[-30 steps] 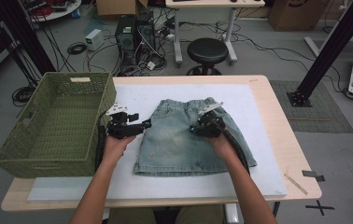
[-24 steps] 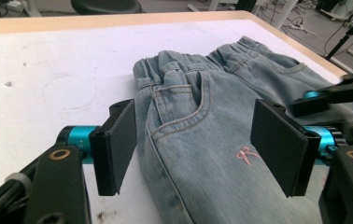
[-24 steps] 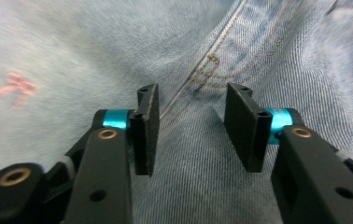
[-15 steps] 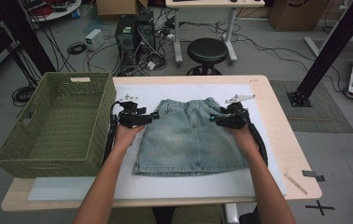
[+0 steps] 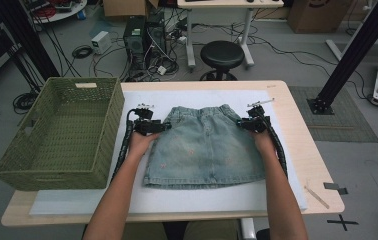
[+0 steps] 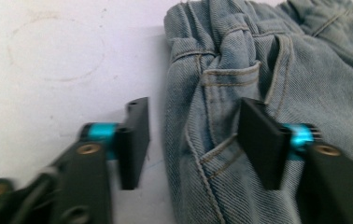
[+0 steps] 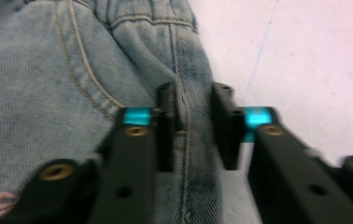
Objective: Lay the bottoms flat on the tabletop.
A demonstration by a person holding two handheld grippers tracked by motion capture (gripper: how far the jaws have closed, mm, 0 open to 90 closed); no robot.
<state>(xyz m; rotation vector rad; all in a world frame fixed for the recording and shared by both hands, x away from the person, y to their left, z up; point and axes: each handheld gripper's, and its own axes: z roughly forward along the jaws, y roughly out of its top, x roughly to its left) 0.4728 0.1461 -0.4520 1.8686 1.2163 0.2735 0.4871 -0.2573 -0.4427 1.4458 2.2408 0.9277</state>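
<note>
both grippers slid to the denim skirt's edges; left gripper wide, right gripper narrowed.

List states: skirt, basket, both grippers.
denim skirt: flat on the white mat, waistband away from the person, side edges bunched between the jaws.
green basket: upright at the table's left, nothing in it.
left gripper: open, straddling the skirt's side edge.
right gripper: jaws narrowed around the side seam; closure unclear.
</note>
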